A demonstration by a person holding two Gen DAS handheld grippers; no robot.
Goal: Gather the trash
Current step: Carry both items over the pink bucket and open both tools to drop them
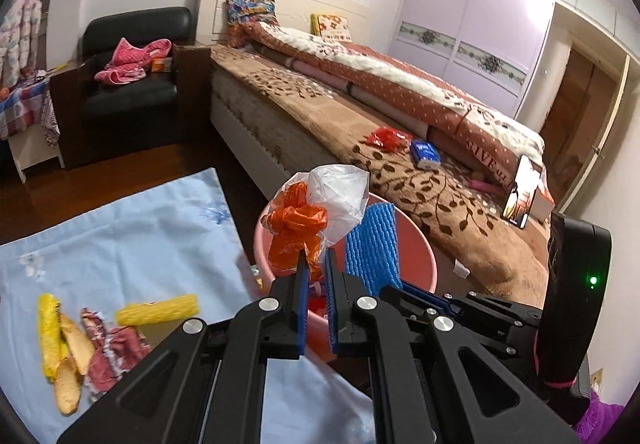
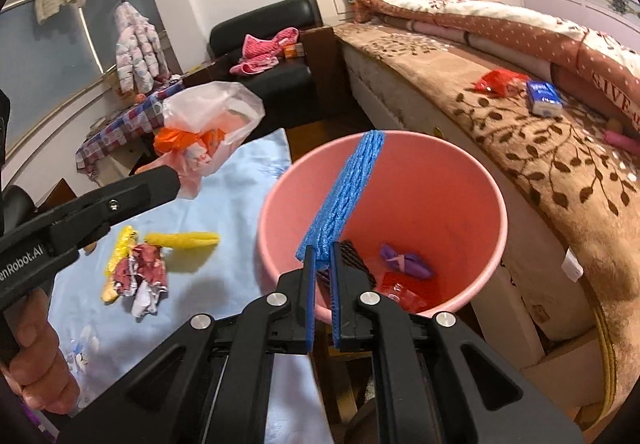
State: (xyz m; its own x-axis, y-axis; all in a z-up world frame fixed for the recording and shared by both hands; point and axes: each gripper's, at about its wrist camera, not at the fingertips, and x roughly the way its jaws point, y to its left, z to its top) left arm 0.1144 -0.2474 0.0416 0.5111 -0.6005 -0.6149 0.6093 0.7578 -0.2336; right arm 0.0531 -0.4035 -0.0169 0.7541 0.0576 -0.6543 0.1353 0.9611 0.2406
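My left gripper (image 1: 316, 262) is shut on a crumpled orange and clear plastic bag (image 1: 316, 211), held in the air just left of the pink bin (image 1: 420, 260); the bag also shows in the right wrist view (image 2: 208, 135). My right gripper (image 2: 321, 258) is shut on a blue foam net sleeve (image 2: 344, 199) and holds it over the pink bin (image 2: 480, 284). The sleeve also shows in the left wrist view (image 1: 372, 248). Inside the bin lie a purple wrapper (image 2: 406, 264), a red wrapper (image 2: 400, 294) and a dark striped piece (image 2: 356, 256).
On the light blue cloth (image 1: 120, 244) lie yellow foam nets (image 1: 160, 310), peels (image 1: 72, 360) and a crumpled red-white wrapper (image 2: 144, 276). The bed (image 1: 400, 163) carries a red packet (image 1: 386, 137), a blue tissue pack (image 1: 426, 153) and a phone (image 1: 522, 193). A black armchair (image 1: 132, 83) stands behind.
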